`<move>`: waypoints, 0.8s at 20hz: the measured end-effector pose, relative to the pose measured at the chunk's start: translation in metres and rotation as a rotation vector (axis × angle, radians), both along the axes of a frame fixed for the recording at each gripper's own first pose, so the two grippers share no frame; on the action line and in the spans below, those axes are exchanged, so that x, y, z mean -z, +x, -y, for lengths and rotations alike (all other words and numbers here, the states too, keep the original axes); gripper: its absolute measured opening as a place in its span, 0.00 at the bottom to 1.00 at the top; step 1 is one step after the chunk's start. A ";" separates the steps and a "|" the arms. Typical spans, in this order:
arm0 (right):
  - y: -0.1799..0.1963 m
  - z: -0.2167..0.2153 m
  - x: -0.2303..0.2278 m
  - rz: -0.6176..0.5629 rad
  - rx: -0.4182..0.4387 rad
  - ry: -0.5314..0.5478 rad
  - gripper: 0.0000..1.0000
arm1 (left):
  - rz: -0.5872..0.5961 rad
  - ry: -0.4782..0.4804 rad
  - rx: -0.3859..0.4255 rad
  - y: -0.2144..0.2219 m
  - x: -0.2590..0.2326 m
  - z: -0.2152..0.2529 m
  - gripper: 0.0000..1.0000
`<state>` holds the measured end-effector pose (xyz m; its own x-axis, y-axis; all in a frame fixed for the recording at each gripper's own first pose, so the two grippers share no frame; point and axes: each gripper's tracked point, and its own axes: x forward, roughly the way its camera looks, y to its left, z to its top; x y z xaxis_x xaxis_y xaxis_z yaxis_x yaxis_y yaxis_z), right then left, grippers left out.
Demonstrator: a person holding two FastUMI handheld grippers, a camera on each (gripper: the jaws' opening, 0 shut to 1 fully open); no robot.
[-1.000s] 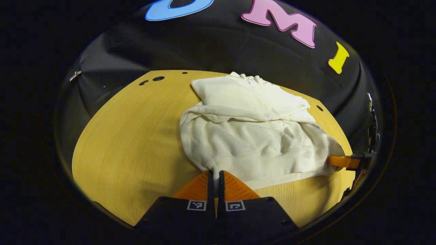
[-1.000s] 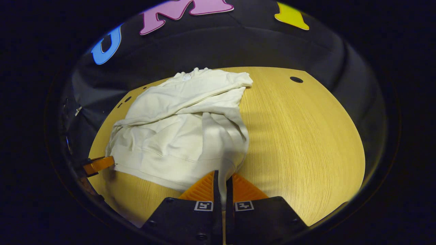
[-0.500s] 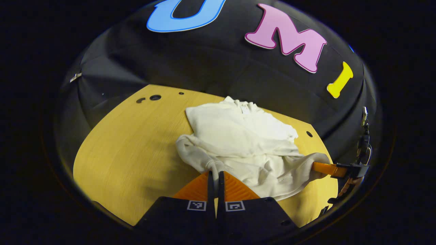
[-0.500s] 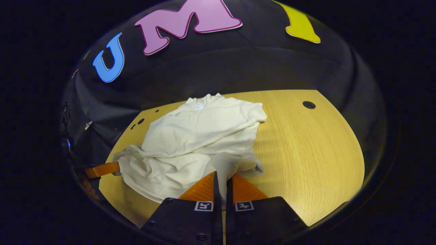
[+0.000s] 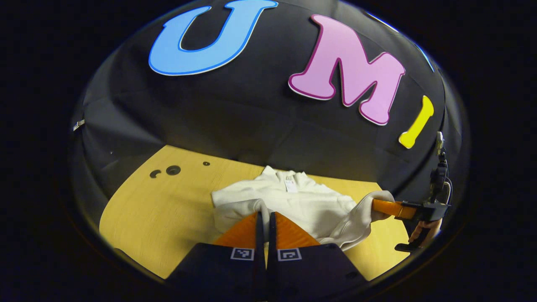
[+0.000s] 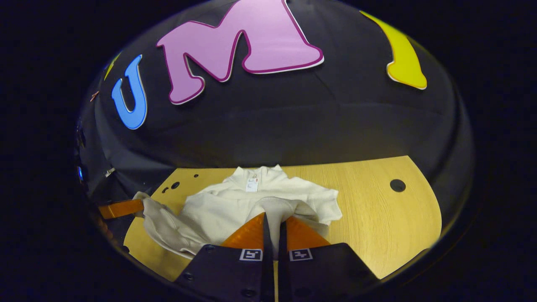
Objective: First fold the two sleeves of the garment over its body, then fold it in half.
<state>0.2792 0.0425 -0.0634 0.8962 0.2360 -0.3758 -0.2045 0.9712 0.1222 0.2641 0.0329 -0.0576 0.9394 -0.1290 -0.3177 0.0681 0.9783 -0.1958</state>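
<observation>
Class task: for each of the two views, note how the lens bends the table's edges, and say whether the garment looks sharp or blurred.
Left gripper view: the fisheye bows the table edges into curves; the garment is sharp, its neck tag plain. Right gripper view: the table far edge arcs likewise; the garment is sharp, lit evenly without glare, and its folds near the right gripper look stretched.

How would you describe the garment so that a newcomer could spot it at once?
Start at the wooden table before the black cloth wall. On its far half lies the garment, a cream-white sweatshirt with a small tag at its collar. It is the only soft thing there, its near edge lifted by the left claw and the right claw.
</observation>
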 end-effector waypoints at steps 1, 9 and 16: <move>0.013 0.000 -0.005 0.013 0.005 0.002 0.08 | 0.009 0.000 -0.004 0.015 -0.006 -0.002 0.06; 0.099 0.016 -0.002 0.053 0.102 0.035 0.08 | 0.025 0.002 -0.067 0.128 -0.008 -0.028 0.06; 0.152 0.017 0.039 0.048 0.164 0.020 0.08 | -0.016 -0.078 -0.103 0.203 0.053 -0.048 0.06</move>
